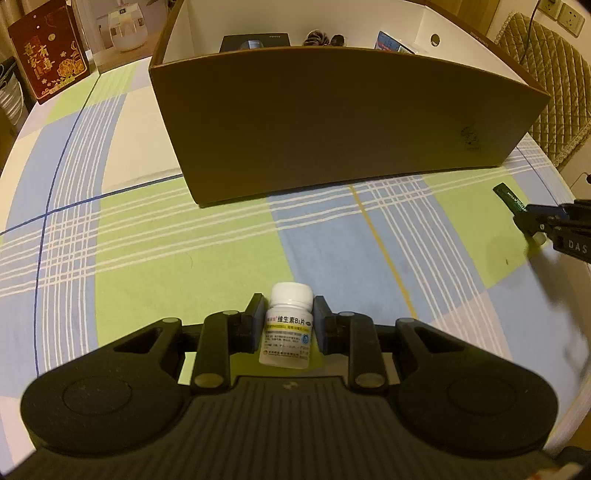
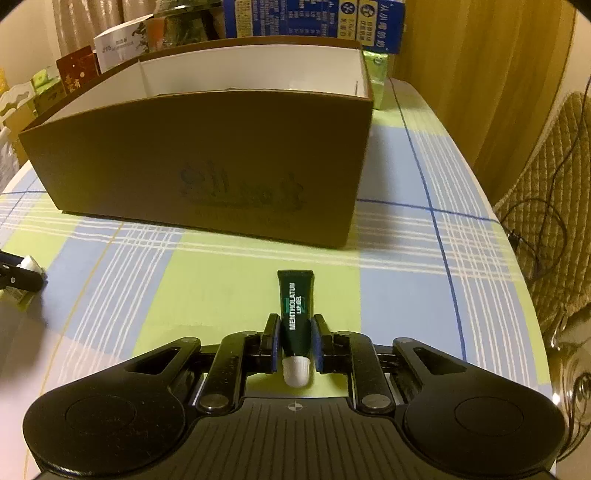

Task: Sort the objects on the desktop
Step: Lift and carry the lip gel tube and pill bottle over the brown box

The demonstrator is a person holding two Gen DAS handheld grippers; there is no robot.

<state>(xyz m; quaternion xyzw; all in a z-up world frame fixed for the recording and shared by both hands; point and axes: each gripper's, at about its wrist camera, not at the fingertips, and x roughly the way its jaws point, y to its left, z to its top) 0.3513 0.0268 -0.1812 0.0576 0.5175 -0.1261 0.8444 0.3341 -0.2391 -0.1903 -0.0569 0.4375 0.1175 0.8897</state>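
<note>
My left gripper point(image 1: 289, 312) is shut on a small white pill bottle point(image 1: 287, 325) with a white cap, held above the checked tablecloth in front of the brown cardboard box point(image 1: 332, 122). My right gripper point(image 2: 295, 328) is shut on a dark green Mentholatum lip gel tube point(image 2: 296, 310), white cap toward me, also short of the box point(image 2: 207, 162). The right gripper with the tube shows at the right edge of the left wrist view point(image 1: 546, 221). The left gripper shows at the left edge of the right wrist view point(image 2: 18, 277).
The box holds a dark box point(image 1: 255, 40), a pine cone point(image 1: 317, 37) and a blue item point(image 1: 391, 42). A red gift box point(image 1: 48, 55) stands at the back left. Cartons point(image 2: 314, 18) are stacked behind the box. A quilted chair point(image 2: 546, 192) is to the right.
</note>
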